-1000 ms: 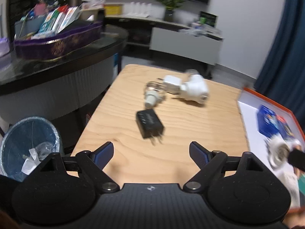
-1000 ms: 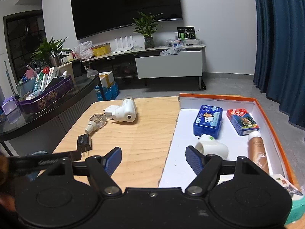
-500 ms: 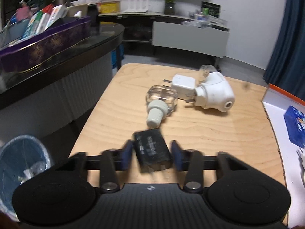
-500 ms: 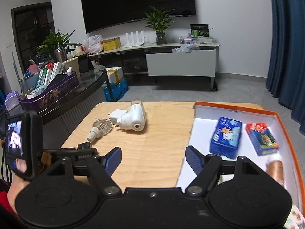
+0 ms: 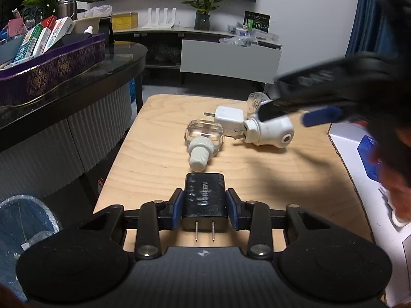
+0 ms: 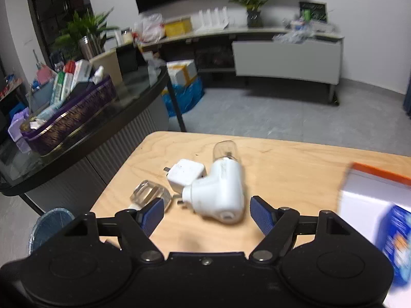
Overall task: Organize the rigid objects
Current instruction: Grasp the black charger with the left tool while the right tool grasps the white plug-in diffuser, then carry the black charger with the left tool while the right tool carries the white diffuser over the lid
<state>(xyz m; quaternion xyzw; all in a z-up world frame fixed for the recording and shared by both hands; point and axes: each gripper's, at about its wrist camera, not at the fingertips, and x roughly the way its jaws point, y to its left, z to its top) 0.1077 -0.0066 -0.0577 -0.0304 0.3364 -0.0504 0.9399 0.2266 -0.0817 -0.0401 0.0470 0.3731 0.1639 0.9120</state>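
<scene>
My left gripper [image 5: 204, 211] is shut on a black charger [image 5: 204, 200] at the near edge of the wooden table [image 5: 159, 159], its prongs pointing toward the camera. Just beyond it lie a clear bottle with a white cap [image 5: 203, 141], a white charger cube [image 5: 229, 118] and a white plug-in device [image 5: 269, 131]. My right gripper [image 6: 207, 214] stands open and low over the table, with the white plug-in device [image 6: 218, 192] just ahead of its blue pads [image 6: 259, 214]. The cube [image 6: 186, 173] and the clear bottle [image 6: 150, 192] lie left of that device. In the left wrist view the right gripper [image 5: 298, 114] hangs blurred over the device.
An orange-rimmed white tray [image 6: 372, 179] holding a blue box [image 6: 397, 243] sits at the table's right. A dark curved counter [image 5: 77, 82] with a purple basket [image 5: 51, 69] stands to the left. A lined bin [image 5: 23, 225] sits on the floor below the left corner.
My left gripper moved up to the black charger and shut on it. My right gripper swung left from over the tray to just in front of the white plug-in device, staying open.
</scene>
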